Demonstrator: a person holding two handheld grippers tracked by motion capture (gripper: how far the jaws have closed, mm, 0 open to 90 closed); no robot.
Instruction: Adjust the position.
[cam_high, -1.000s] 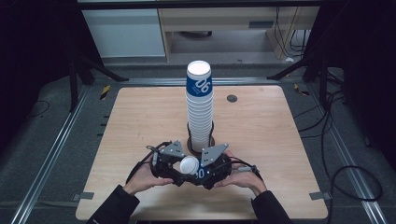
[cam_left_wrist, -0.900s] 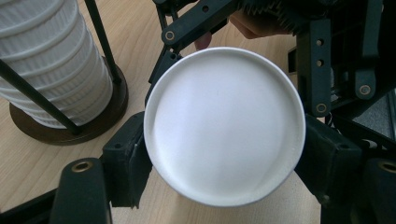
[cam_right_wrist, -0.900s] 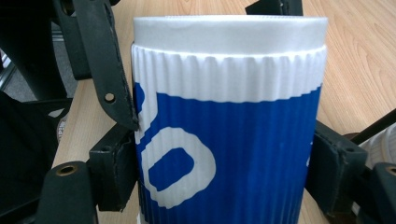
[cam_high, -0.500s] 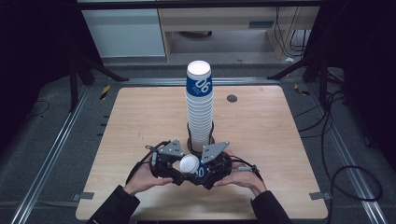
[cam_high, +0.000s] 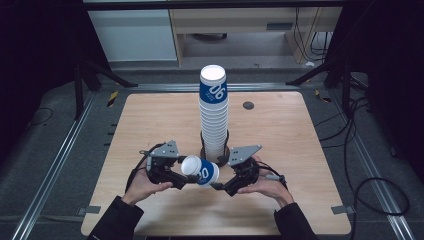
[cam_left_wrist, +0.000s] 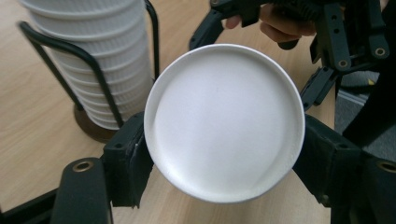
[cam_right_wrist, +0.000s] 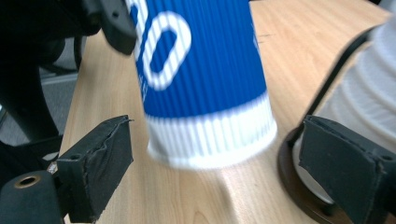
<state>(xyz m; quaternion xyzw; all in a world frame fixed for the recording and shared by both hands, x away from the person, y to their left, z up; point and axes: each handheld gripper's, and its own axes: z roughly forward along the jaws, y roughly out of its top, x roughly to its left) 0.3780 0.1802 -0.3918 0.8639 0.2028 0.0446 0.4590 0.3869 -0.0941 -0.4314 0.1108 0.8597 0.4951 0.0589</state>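
**Left gripper holds a paper cup on its side; right gripper's jaws stand off it**

The left gripper (cam_high: 186, 176) has its two black jaws closed on a single blue-and-white paper cup (cam_high: 200, 171), one pad pressed against each side of the rim. In the left gripper view the cup (cam_left_wrist: 224, 122) faces the camera with its white closed end, a pad touching it on the left and on the right. The cup lies tipped on its side above the table, clear of the wood, near the middle of the near edge.

The right gripper (cam_high: 219, 185) sits just to the right of the cup, its jaws spread wide. They have just been opening. In the right gripper view the white-banded end of the cup (cam_right_wrist: 205, 93) hangs between the two pads (cam_right_wrist: 100, 163), with a clear gap on each side, so nothing is gripped there.

A hand (cam_high: 142, 186) grips the left gripper from below, and another hand (cam_high: 267, 187) grips the right one; both dark sleeves come in over the near edge.

Just behind the grippers, toward the middle of the wooden table (cam_high: 150, 125), a tall stack of cups (cam_high: 214, 112) stands upright in a black wire holder (cam_high: 204, 150) on a round dark base. A small dark round spot (cam_high: 248, 105) sits near the far edge, right of the stack.
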